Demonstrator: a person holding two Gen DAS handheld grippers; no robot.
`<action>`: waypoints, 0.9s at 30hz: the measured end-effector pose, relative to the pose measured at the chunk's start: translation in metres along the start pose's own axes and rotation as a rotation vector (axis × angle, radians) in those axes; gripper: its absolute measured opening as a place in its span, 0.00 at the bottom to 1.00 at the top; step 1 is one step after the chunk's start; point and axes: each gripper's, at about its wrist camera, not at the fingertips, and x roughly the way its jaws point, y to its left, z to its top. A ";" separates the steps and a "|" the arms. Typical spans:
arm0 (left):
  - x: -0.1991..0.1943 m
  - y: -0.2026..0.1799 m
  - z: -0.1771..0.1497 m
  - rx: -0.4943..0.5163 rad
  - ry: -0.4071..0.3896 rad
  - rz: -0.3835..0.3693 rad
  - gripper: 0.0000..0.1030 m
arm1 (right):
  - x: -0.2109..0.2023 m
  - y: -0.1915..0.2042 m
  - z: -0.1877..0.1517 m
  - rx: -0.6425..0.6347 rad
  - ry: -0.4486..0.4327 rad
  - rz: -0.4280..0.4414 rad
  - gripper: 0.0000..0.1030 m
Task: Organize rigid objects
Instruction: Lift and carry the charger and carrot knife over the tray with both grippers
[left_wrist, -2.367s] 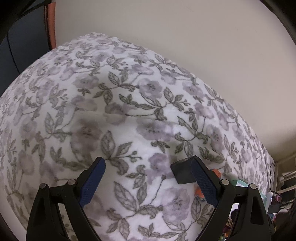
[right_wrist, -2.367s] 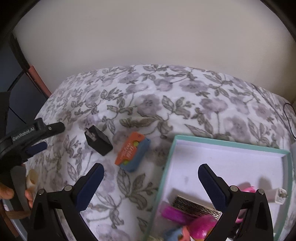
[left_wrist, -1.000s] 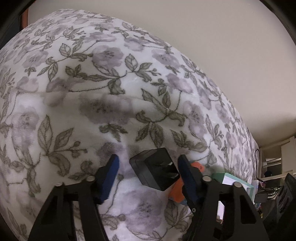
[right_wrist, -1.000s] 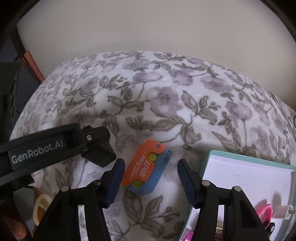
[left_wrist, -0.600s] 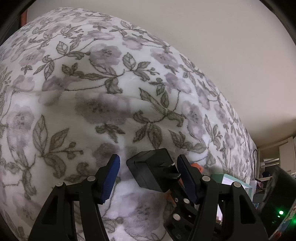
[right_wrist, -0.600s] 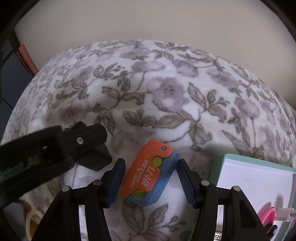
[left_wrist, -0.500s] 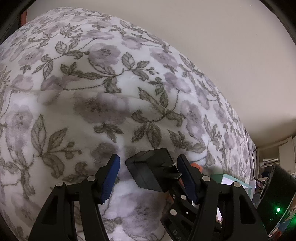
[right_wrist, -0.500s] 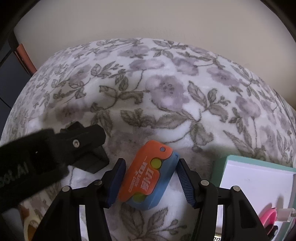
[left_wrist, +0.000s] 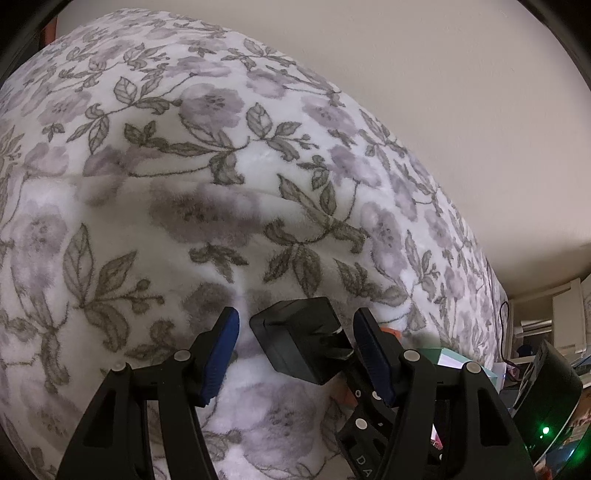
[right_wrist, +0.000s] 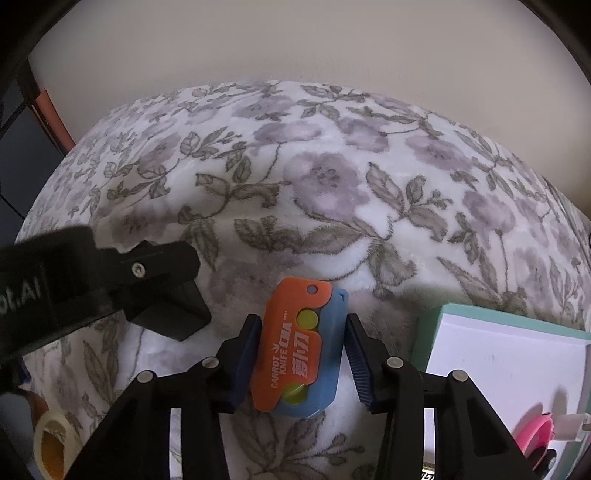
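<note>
Closing right gripper (right_wrist: 301, 354): we are drawing its jaws in around the orange-and-blue toy carrot knife (right_wrist: 299, 347); a second ago they stood clearly wider, with floral blanket showing on both sides of the toy. Now the pads sit at its edges, and we cannot tell whether they press yet.
Left gripper (left_wrist: 295, 350): released and unchanged; the black plug adapter (left_wrist: 301, 339) lies between its jaws, a gap showing at the left pad, the right pad just beside the prongs.
Carrot knife: flat on the floral blanket (right_wrist: 332, 192), near the teal-rimmed box (right_wrist: 517, 325) to its right.
Plug adapter: also on the blanket, just left of the knife, partly hidden by the left gripper in the right wrist view.
Meaning for the task: we judge that the knife is nearly grasped, and both items are not yet in the box.
</note>
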 end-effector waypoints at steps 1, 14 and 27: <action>0.000 -0.001 0.000 0.011 -0.005 0.014 0.64 | 0.000 0.000 0.000 0.000 0.000 0.002 0.47; 0.005 -0.011 -0.004 0.074 -0.014 0.073 0.48 | -0.004 -0.004 -0.007 0.007 0.002 0.046 0.47; -0.010 -0.010 -0.005 0.092 -0.037 0.128 0.29 | -0.030 -0.022 -0.018 0.120 0.007 0.182 0.46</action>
